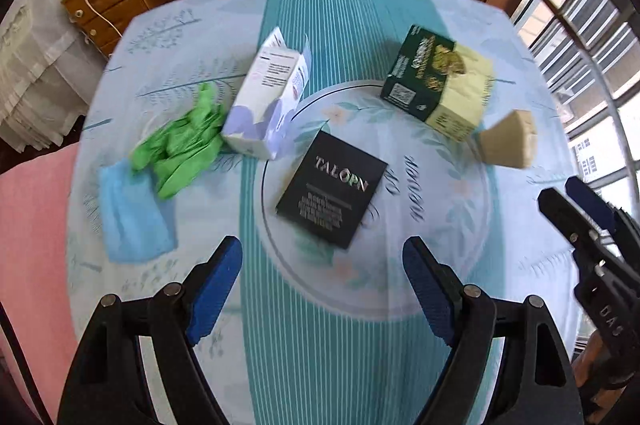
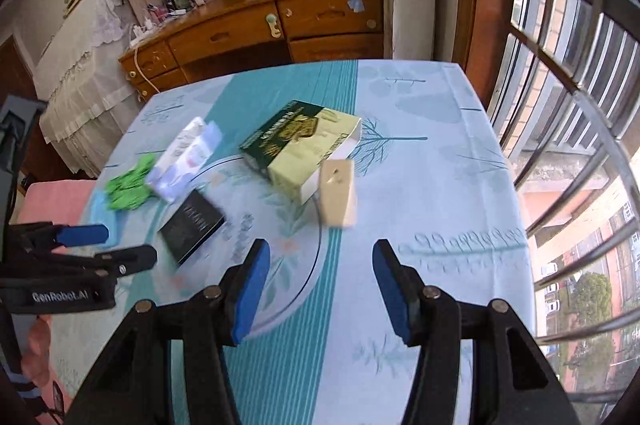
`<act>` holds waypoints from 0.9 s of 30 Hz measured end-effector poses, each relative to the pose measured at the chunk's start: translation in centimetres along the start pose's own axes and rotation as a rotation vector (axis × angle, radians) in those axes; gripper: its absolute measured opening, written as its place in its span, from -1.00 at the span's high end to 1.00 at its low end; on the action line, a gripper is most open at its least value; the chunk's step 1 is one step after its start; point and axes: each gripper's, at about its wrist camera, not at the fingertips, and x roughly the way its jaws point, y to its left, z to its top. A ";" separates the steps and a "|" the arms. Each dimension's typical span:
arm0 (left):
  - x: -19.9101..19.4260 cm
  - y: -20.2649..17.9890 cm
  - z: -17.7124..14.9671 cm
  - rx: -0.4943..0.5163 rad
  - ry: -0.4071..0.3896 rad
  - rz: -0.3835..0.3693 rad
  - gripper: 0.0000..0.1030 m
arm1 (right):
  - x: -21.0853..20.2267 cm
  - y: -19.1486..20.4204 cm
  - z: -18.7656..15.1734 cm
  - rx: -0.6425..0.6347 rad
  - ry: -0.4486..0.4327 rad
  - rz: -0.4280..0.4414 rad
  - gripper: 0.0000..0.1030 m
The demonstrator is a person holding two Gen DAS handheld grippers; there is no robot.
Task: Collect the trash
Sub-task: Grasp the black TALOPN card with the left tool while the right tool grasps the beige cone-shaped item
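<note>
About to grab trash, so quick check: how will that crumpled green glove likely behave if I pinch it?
The green glove looks thin and bunched, so probably floppy and very light; parts will likely dangle. It lies against the white carton and over the blue mask, so dragging may nudge either.

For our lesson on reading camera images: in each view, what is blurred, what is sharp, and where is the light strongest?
Left wrist view: the black packet and green box smear with motion, the left gripper stays sharp, straight edges bow. Right wrist view: the tan box is blurred, the right gripper is crisp, and the window is brightest.
</note>
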 end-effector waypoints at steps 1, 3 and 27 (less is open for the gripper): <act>0.8 0.0 0.5 0.004 0.010 0.009 -0.58 | 0.6 -0.2 0.3 0.004 0.004 0.001 -0.05; 2.3 0.1 1.2 0.008 0.034 0.015 -0.58 | 2.0 -0.6 1.1 0.009 0.016 0.004 -0.05; 7.0 -1.5 4.1 0.021 0.133 0.000 -0.58 | 7.6 -2.5 2.5 0.006 0.091 0.071 -0.02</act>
